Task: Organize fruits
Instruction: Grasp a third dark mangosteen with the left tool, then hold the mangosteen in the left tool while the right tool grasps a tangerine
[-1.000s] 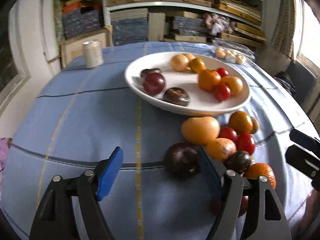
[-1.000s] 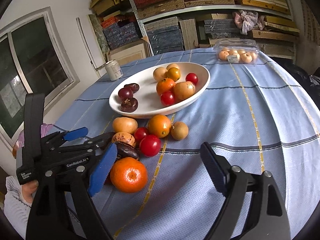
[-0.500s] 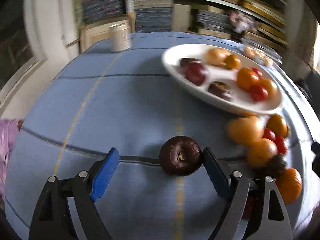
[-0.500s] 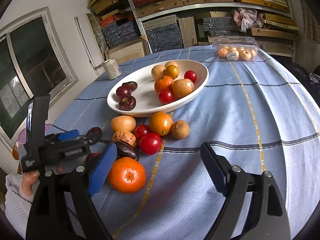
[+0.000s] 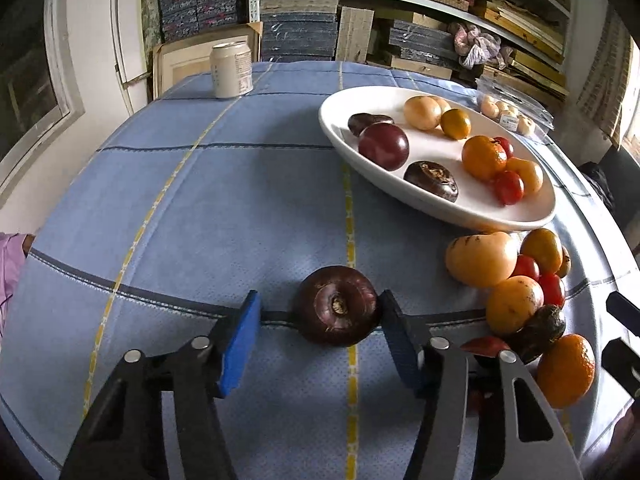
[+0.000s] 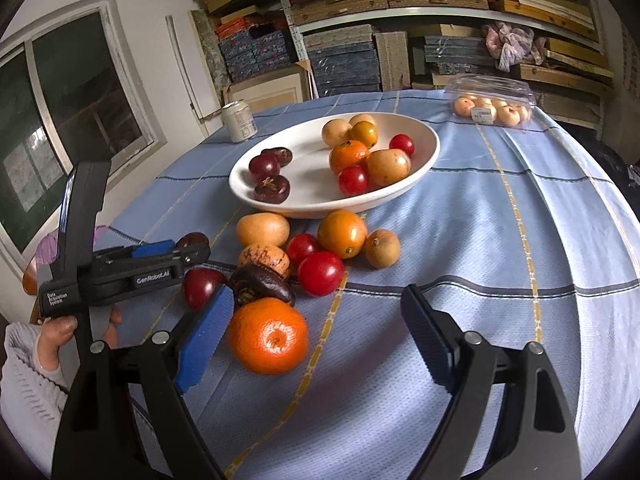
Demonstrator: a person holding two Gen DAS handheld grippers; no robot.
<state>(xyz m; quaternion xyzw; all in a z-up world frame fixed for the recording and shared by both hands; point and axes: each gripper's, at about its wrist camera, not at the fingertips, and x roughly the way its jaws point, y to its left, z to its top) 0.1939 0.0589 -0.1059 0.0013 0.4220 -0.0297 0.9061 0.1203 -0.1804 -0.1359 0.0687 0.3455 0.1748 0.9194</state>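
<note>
My left jaws (image 5: 318,322), just closing, bracket the dark purple round fruit (image 5: 338,305) on the blue cloth surface (image 5: 224,208), right pad touching, left pad apart: it may roll away. My right jaws (image 6: 316,338) gape, empty. Only the right view shows my hand (image 6: 56,330).

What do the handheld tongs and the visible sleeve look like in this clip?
Both tongs, left and right, have black angular fingers with silver rivets and blue ribbed pads. The left unit's black body carries white lettering: "GenRobot.AI" and "Data Acquisition System". The hand holding it wears a light ribbed knit sleeve. No cables visible.
</note>
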